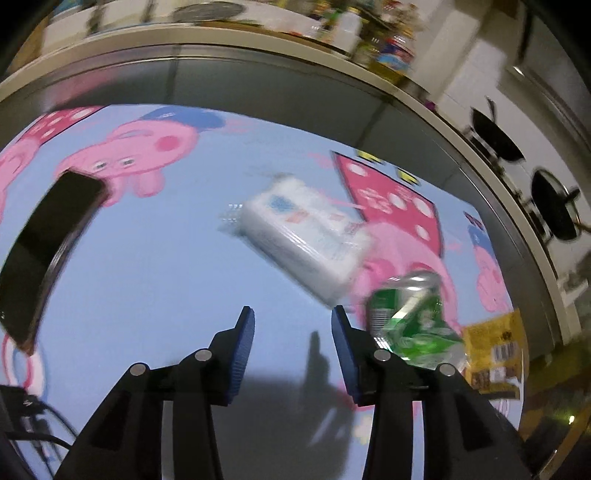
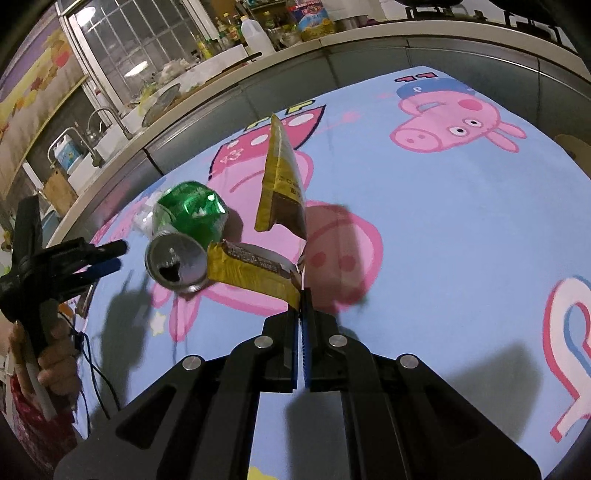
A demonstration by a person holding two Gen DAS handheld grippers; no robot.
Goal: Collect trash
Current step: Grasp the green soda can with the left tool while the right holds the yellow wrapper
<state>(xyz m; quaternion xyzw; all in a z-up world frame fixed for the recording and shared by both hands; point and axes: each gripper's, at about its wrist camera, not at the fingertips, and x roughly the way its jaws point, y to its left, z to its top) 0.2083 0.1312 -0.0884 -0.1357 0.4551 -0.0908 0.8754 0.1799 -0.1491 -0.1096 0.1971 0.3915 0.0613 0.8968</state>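
A crushed green can [image 1: 410, 321] lies on the blue cartoon tablecloth [image 1: 155, 280], just right of my left gripper [image 1: 293, 312]. That gripper stands open with only cloth between its fingers. In the right wrist view the can [image 2: 184, 236] lies on its side with its open top facing the camera. My right gripper [image 2: 301, 297] is shut on a torn yellow wrapper [image 2: 280, 184], which stands up above the tablecloth [image 2: 443, 229] next to the can. The left gripper [image 2: 110, 254] shows at the left edge, held in a hand [image 2: 55, 354]. The wrapper [image 1: 495, 350] also shows at the left wrist view's right edge.
A white tissue pack [image 1: 303, 232] lies beyond the can, and a black phone [image 1: 48, 240] at the far left. Cables [image 2: 99, 373] trail off the table's left side. Behind runs a counter with a sink [image 2: 107, 136], bottles [image 2: 255, 33] and pans on a stove [image 1: 495, 136].
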